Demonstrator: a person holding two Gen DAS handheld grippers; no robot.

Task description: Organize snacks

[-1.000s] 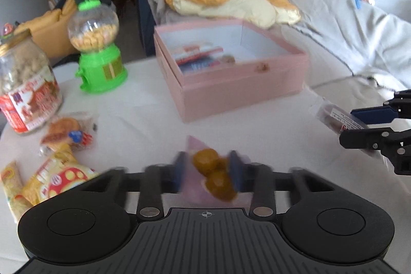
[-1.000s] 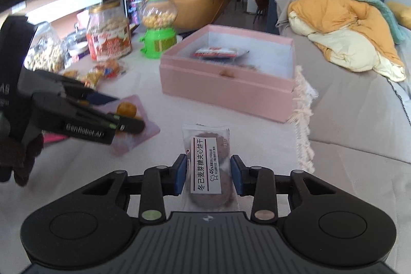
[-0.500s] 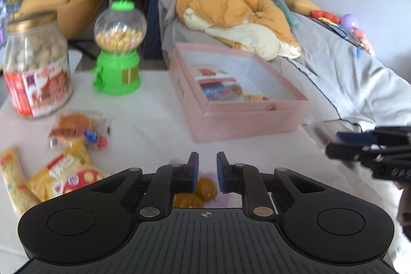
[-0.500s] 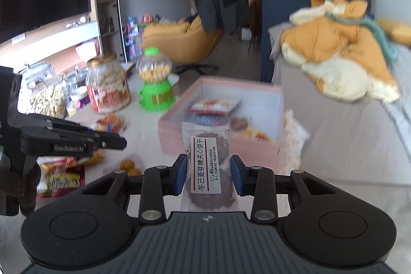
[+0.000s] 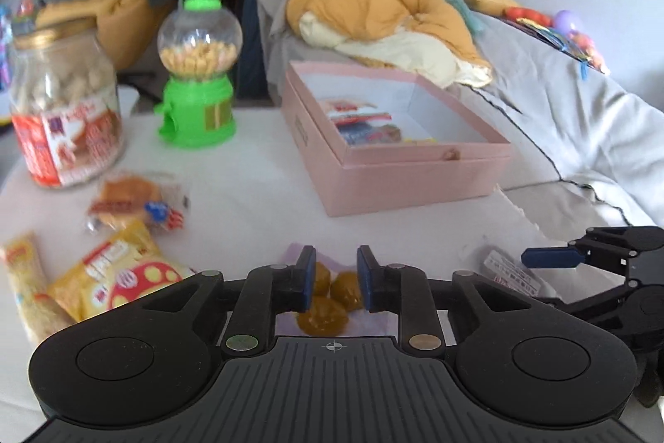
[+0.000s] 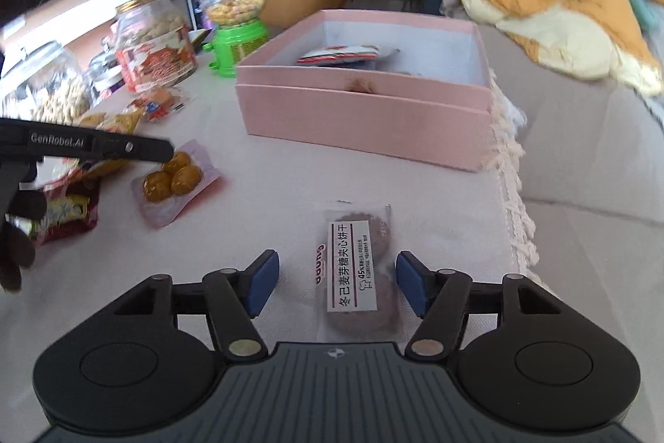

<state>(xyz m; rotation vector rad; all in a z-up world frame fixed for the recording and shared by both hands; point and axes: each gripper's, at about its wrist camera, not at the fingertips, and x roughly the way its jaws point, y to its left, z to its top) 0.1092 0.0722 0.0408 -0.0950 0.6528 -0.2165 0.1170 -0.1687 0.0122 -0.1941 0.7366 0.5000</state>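
A pink box [image 5: 411,169] [image 6: 365,119] stands open on the white table with several snack packets inside. My left gripper [image 5: 335,279] is open over a clear pink packet of brown chestnuts [image 5: 328,302] [image 6: 174,179] that lies on the table. My right gripper [image 6: 336,287] is open around a clear packet of brown biscuits [image 6: 359,268] with a white label, lying flat on the table. That packet also shows in the left wrist view [image 5: 510,275], beside the right gripper's fingers [image 5: 552,257].
A green candy dispenser [image 5: 199,81], a glass jar with a red label [image 5: 66,106] and loose snack packets [image 5: 120,272] sit at the table's left. A sofa with a yellow jacket [image 5: 394,15] lies past the table's fringed right edge [image 6: 506,169].
Both grippers came back down to the table. My right gripper opened and let the biscuit packet go. My left gripper, nearly closed half a second ago, opened over the chestnut packet.
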